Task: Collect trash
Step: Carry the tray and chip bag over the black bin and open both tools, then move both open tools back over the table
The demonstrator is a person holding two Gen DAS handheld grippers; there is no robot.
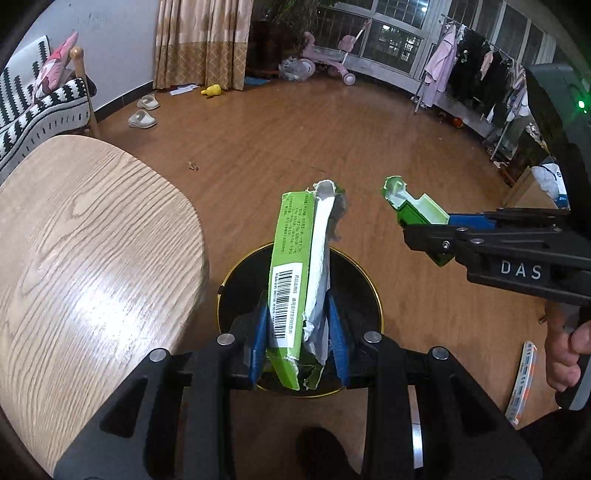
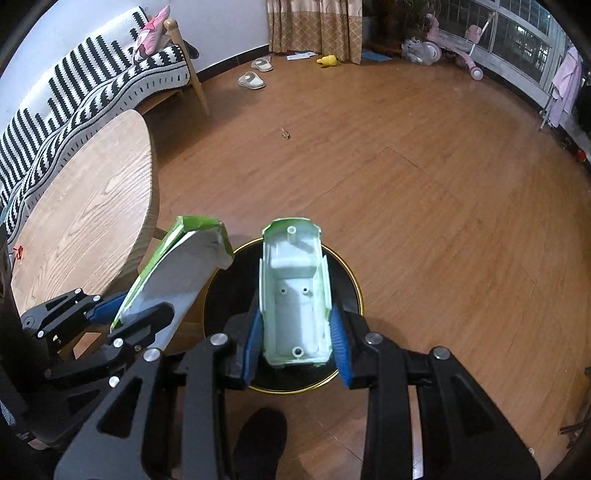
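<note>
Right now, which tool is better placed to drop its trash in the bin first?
Either could. Left looks slightly better: its torn green box hangs over the black bin. The right tool holds the plastic shell above it too.

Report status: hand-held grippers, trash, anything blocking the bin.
Left hand-held gripper shut on torn green carton. Right hand-held gripper shut on green plastic shell. Both held above black bin. Nothing blocking the opening.

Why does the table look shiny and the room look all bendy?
Left wrist view: lamp glare whitens the wooden table, and the floor curves from the fisheye lens. Right wrist view: the window frames bow and the corners go black.
</note>
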